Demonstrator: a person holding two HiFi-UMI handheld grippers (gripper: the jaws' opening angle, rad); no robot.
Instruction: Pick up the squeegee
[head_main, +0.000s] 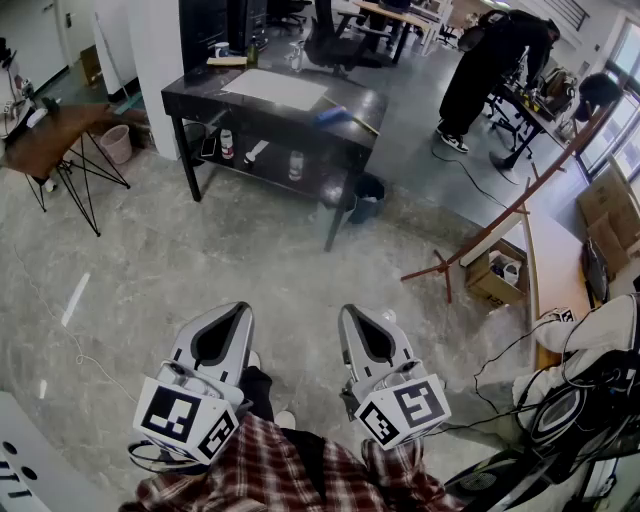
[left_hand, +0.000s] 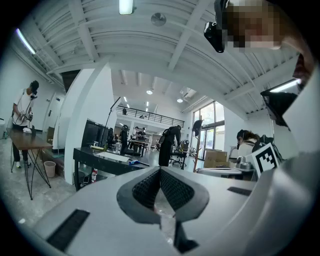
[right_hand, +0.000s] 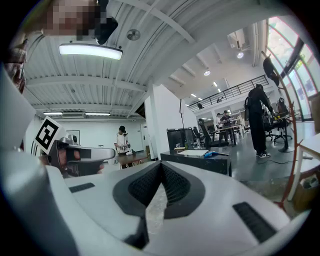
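Both grippers are held low in front of the person, level and pointing across bare floor towards a dark table (head_main: 195, 92). The left gripper (head_main: 237, 309) has its jaws pressed together at the tips with nothing between them, as its own view shows (left_hand: 160, 171). The right gripper (head_main: 351, 310) is likewise closed and empty (right_hand: 160, 165).

The squeegee (head_main: 333, 115) is most likely the small blue thing with a pale handle on the table top. It lies towards the table's right end, just past the right edge of a white sheet (head_main: 275, 88). It is far off and small in every view, so its shape is hard to be sure of. It shows as a blue fleck on the table top in the left gripper view (left_hand: 132, 161) and in the right gripper view (right_hand: 215, 154).

Its long axis seems to run from the blue head near the middle of the table's right end out towards the near right corner. That is slantwise to the line the grippers point along.

It lies ahead of both grippers and well apart from them, with open floor between. In the head view it sits almost straight ahead of the right gripper and off to the right of the left one, so the right hand looks the nearer. Nothing of the pick-up is done yet. The coming move calls for an approach to the table's near right corner. The jaws would need to spread and turn across the handle before they close.
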